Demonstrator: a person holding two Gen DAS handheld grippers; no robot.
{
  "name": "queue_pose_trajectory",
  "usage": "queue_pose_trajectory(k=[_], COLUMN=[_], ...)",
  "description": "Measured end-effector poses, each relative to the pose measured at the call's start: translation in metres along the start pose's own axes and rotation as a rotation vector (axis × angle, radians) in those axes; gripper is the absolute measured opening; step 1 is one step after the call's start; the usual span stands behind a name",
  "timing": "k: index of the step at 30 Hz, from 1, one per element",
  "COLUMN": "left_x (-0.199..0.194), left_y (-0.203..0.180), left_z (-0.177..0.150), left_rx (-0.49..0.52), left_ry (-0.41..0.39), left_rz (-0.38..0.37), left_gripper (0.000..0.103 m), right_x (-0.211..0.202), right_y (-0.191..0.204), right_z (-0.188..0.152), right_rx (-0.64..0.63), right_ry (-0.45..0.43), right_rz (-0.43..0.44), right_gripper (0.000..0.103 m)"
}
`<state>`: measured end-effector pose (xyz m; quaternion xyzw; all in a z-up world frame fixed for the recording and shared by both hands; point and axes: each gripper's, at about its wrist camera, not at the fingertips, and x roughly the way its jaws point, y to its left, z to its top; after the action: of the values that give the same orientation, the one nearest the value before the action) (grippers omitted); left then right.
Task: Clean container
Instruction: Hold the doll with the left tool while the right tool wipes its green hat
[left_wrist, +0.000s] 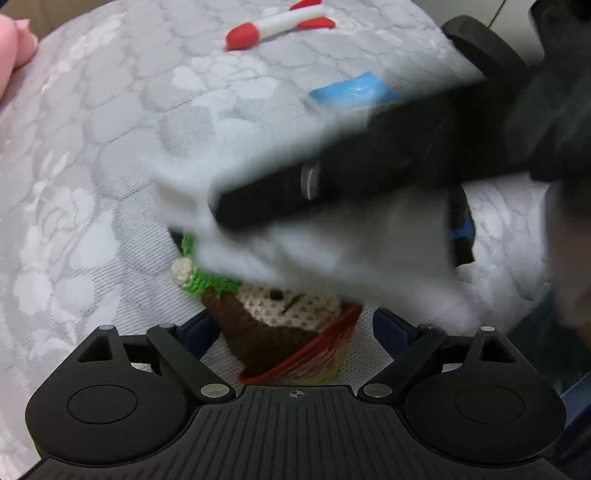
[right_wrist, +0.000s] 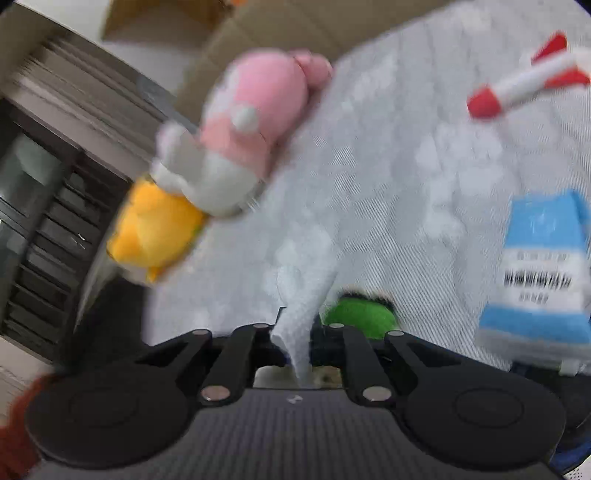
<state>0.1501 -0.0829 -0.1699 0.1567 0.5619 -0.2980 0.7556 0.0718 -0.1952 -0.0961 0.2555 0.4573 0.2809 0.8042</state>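
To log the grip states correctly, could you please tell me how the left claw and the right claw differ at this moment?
The left claw has its jaws wide apart; the right claw has them nearly together. The left claw straddles a crocheted toy without clearly gripping it; the right claw pinches a white cloth. Both are the same black build, above the grey patterned fabric.

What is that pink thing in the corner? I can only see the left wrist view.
Observer: A pink plush toy; a yellow plush lies near it.
Operator: Is the other tool holding anything?
Observer: Yes, the right tool is shut on a white cloth.
Operator: And that blue thing?
Observer: A blue packet with a barcode on its white band.
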Motion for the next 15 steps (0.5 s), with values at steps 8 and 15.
queue_pose_trajectory(k=[8,15], left_x=[-0.003,-0.025], left_y=[0.016,-0.032], left_z=[-0.005,-0.025], left_rx=[-0.108,0.279], left_ry=[0.014,-0.105], left_rz=[-0.012,0.097], left_gripper=[0.099,0.099], right_x=[0.011,0.002], right_y=[-0.018,-0.018], right_z=[-0.007,-0.003], right_rx=[-0.057,-0.076], right_ry=[0.066,0.020], right_rz=[-0.189,-0.261], right_gripper=[0.030,0.012])
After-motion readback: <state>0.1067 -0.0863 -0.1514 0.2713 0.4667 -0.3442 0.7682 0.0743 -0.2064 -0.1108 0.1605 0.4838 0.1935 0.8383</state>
